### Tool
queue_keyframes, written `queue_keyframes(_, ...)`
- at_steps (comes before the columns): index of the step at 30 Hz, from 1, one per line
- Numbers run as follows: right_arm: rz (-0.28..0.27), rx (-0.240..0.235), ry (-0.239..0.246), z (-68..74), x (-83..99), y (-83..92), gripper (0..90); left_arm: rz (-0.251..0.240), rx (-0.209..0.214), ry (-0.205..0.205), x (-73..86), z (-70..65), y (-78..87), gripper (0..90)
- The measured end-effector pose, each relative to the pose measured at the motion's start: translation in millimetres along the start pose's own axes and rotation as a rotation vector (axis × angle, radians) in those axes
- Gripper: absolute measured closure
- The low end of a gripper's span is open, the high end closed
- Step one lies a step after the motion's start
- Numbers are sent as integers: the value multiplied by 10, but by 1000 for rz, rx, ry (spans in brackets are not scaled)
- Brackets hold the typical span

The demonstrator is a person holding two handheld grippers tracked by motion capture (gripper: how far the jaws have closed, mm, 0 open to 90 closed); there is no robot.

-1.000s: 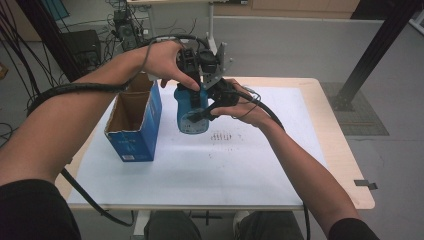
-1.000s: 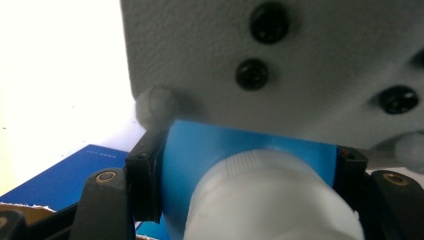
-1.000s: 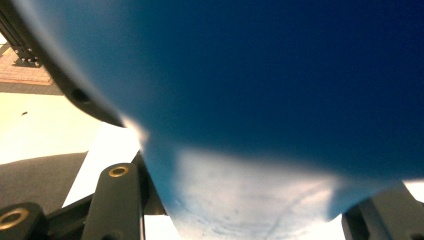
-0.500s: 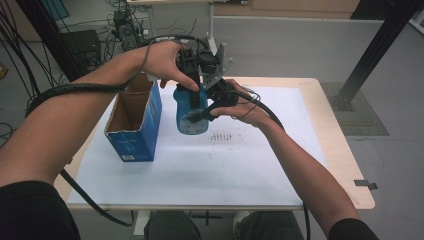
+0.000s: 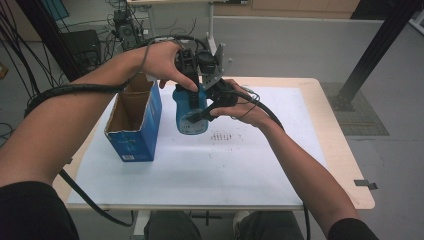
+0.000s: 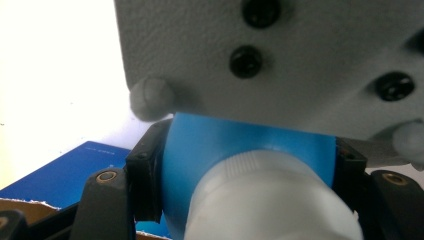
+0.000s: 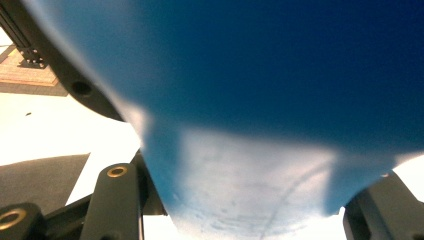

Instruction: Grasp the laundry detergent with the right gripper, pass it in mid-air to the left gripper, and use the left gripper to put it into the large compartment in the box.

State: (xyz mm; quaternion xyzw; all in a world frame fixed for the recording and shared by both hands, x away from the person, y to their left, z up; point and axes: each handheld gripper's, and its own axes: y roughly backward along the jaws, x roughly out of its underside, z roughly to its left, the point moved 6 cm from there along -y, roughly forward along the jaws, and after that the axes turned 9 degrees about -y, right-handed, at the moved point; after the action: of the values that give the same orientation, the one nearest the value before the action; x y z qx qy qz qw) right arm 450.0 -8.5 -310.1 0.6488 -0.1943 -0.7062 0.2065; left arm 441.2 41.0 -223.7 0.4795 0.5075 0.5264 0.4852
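Hanging bottle between both tongs

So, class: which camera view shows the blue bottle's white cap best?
The left gripper view: the ribbed white cap sits close up below the bottle's blue shoulder, between the black fingers. The high view shows the whole blue bottle with its top hidden by hands. The right gripper view shows a blurred blue body.

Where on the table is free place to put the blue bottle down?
The white sheet is bare between the blue box and the table's right edge, toward the person. It is crowded by the box, where both grippers hold the blue bottle.
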Motion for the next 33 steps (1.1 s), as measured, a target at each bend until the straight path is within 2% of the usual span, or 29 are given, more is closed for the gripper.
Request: queue_keyframes(33, -5, -13, -4, 9, -7, -11, 405, 3, -1, -1, 15, -15, -2, 363)
